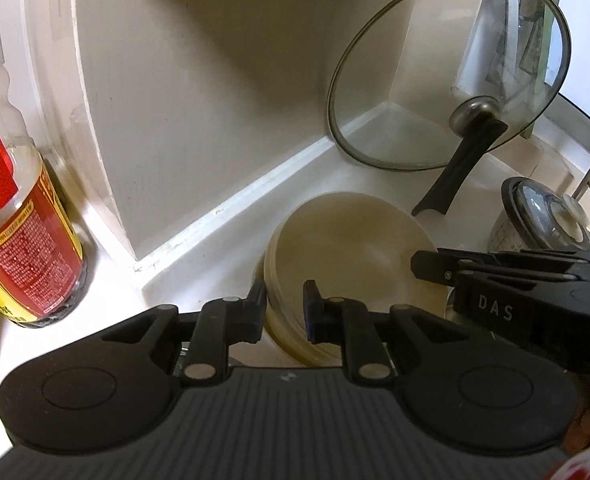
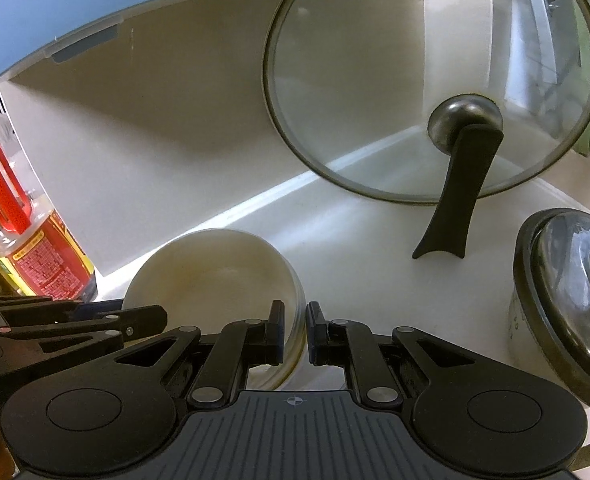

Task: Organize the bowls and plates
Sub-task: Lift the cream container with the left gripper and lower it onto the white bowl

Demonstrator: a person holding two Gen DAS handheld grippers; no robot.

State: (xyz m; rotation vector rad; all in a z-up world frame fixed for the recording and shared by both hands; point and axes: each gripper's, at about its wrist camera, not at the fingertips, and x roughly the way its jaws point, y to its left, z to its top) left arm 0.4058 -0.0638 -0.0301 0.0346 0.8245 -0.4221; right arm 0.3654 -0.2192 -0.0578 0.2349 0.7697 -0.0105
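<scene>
A stack of cream bowls (image 1: pixel 351 248) sits low over the white counter (image 1: pixel 223 264), near the wall. My left gripper (image 1: pixel 286 306) is shut on the stack's left rim, one finger inside and one outside. In the right wrist view the same bowls (image 2: pixel 215 276) show, and my right gripper (image 2: pixel 295 328) is shut on their right rim. The right gripper (image 1: pixel 427 266) reaches in from the right in the left wrist view. The left gripper (image 2: pixel 159 318) enters from the left in the right wrist view. The stack's base is hidden behind the grippers.
A glass pan lid (image 1: pixel 447 80) with a black handle leans in the counter's back corner. A lidded pot (image 2: pixel 567 292) stands at the right. An oil bottle (image 1: pixel 27 240) with a red handle stands at the left. A blue cabinet (image 2: pixel 55 8) hangs overhead.
</scene>
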